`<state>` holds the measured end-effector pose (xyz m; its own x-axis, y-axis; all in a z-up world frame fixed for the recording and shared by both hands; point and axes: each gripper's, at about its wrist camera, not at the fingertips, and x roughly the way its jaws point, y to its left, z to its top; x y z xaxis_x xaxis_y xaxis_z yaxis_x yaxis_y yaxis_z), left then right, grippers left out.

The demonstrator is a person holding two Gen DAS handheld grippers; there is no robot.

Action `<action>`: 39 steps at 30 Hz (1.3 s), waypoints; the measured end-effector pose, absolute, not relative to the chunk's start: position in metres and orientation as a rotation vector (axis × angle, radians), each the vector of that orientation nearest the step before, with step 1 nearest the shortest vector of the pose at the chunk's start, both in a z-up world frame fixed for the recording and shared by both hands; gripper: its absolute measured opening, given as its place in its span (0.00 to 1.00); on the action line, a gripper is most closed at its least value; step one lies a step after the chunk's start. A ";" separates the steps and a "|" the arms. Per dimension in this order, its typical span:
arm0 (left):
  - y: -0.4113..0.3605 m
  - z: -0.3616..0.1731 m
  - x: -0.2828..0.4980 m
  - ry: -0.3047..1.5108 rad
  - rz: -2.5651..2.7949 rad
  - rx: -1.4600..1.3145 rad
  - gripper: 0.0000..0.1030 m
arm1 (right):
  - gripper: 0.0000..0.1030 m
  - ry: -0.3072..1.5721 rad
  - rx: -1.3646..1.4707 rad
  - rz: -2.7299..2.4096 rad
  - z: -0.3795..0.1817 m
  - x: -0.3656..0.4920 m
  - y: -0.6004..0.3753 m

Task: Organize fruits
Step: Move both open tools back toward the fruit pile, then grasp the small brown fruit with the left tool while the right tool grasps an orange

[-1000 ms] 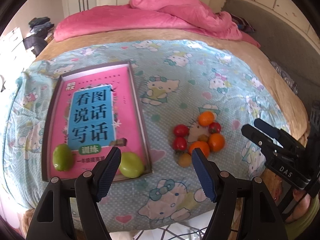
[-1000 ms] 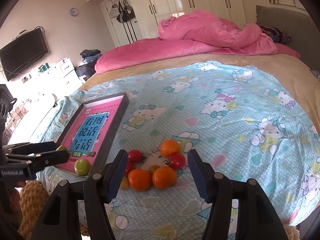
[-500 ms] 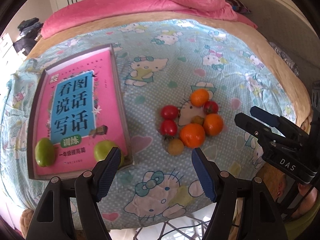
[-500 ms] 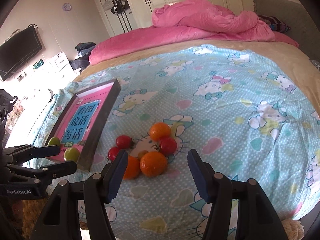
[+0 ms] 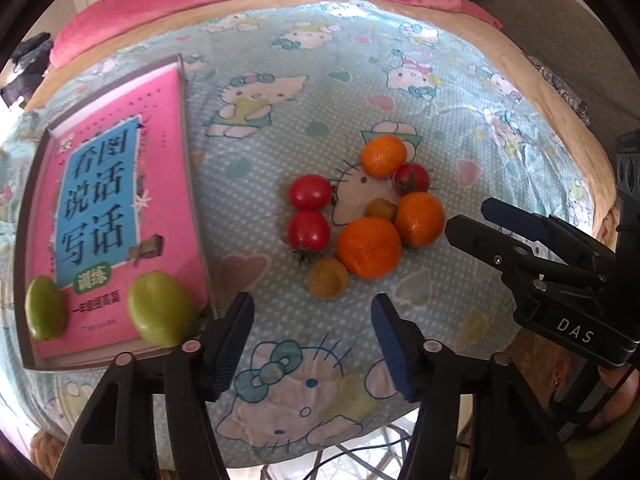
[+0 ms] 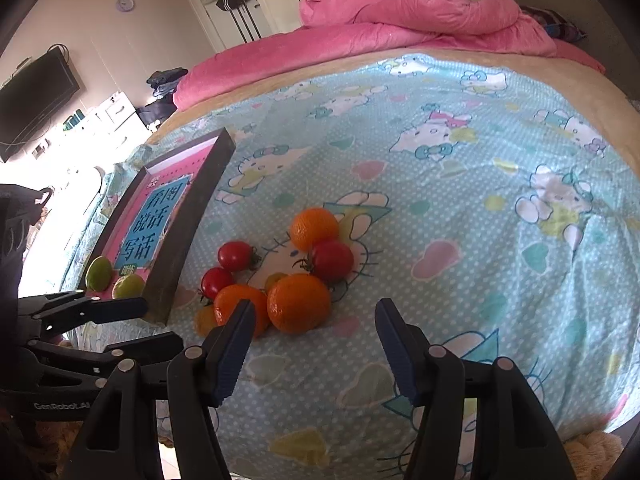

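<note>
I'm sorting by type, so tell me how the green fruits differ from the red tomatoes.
The two green fruits lie in the tray on the pink book; the three red tomatoes lie on the blue sheet among the oranges. The green fruits look larger and matte; the tomatoes are smaller and glossy. Neither kind is held by a hand-held gripper.

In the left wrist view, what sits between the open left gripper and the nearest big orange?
A small yellowish-brown fruit lies between the left gripper and that orange, touching the orange; otherwise only bedsheet.
</note>
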<state>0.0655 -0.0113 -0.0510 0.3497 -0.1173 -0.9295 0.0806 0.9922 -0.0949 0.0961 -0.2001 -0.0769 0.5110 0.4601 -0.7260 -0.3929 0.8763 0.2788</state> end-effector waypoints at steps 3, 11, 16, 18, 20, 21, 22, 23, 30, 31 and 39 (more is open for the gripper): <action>-0.016 -0.056 0.068 1.213 -0.144 -0.028 0.51 | 0.60 0.901 0.080 0.517 -0.080 0.098 -0.199; -0.022 -0.066 0.073 1.224 -0.171 -0.029 0.43 | 0.60 0.919 0.077 0.537 -0.090 0.104 -0.195; -0.020 -0.071 0.076 1.227 -0.167 -0.039 0.41 | 0.57 0.922 0.063 0.551 -0.094 0.107 -0.188; -0.019 -0.072 0.077 1.229 -0.168 -0.046 0.40 | 0.50 0.927 0.059 0.554 -0.096 0.109 -0.185; -0.018 -0.073 0.078 1.231 -0.167 -0.050 0.40 | 0.49 0.930 0.057 0.564 -0.099 0.110 -0.184; -0.018 -0.074 0.078 1.233 -0.166 -0.052 0.40 | 0.48 0.934 0.064 0.573 -0.100 0.111 -0.183; -0.017 -0.075 0.079 1.233 -0.167 -0.055 0.40 | 0.48 0.938 0.069 0.580 -0.102 0.112 -0.182; -0.017 -0.075 0.079 1.234 -0.167 -0.059 0.40 | 0.47 0.938 0.071 0.582 -0.102 0.113 -0.181; -0.015 -0.077 0.082 1.237 -0.163 -0.072 0.40 | 0.46 0.949 0.136 0.603 -0.107 0.122 -0.183; -0.015 -0.077 0.082 1.238 -0.163 -0.073 0.40 | 0.46 0.948 0.139 0.603 -0.107 0.122 -0.183; -0.020 -0.079 0.086 1.237 -0.162 -0.067 0.39 | 0.43 0.951 0.137 0.615 -0.109 0.127 -0.181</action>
